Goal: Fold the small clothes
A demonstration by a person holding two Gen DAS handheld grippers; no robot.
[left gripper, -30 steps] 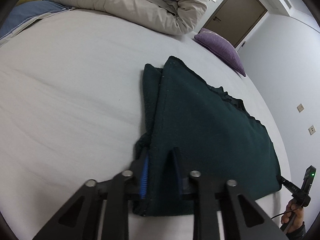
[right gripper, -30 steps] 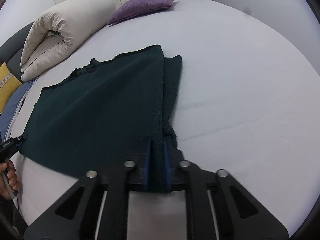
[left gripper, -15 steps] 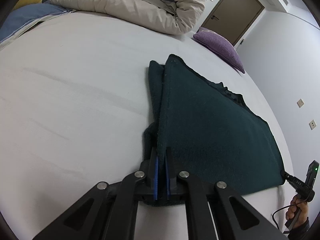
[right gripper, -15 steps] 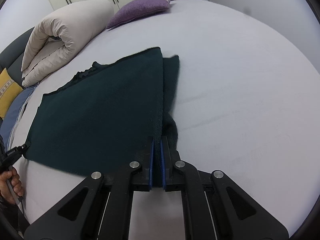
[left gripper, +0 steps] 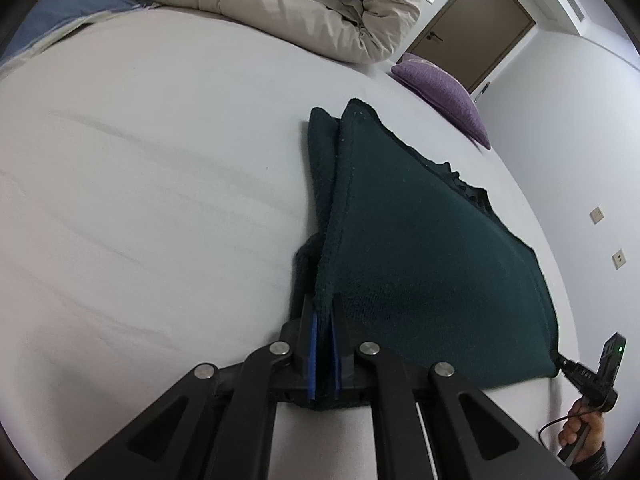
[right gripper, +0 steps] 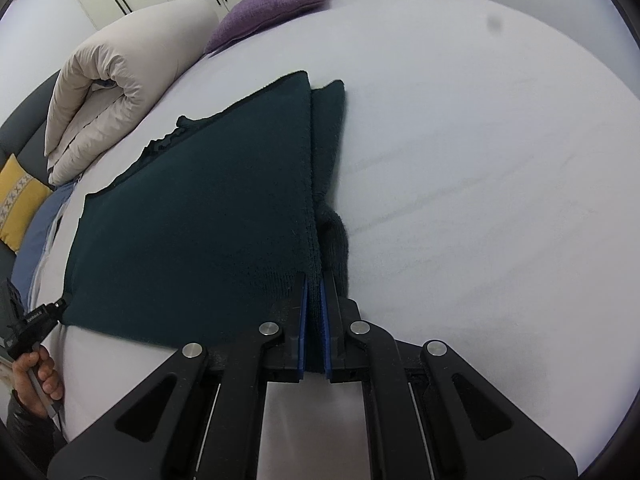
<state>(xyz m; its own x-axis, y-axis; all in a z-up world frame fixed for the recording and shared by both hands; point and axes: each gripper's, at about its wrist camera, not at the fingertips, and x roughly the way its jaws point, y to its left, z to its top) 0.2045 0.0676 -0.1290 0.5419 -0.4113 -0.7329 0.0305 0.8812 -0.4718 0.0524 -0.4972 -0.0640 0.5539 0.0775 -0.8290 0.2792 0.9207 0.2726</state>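
A dark green knitted garment point(left gripper: 420, 248) lies partly folded on the white bed sheet point(left gripper: 160, 200). It also shows in the right wrist view point(right gripper: 200, 220). My left gripper point(left gripper: 325, 312) is shut on the garment's near corner edge, blue pads pressed on the cloth. My right gripper point(right gripper: 315, 284) is shut on the opposite near corner. Each gripper appears in the other's view, the right gripper point(left gripper: 576, 372) at the garment's far corner, the left gripper point(right gripper: 44, 312) likewise. The cloth between them is held a little off the sheet.
A rolled beige duvet point(left gripper: 280, 4) lies at the head of the bed, also in the right wrist view point(right gripper: 120, 80). A purple pillow point(left gripper: 444, 88) sits beyond the garment. A yellow cushion point(right gripper: 20, 196) and blue pillow point(right gripper: 44, 232) are at the left. A door point(left gripper: 472, 32) stands behind.
Both grippers closed on the garment's corners between one second and half a second ago. Since then the held edge has risen slightly and the cloth has drawn taut.
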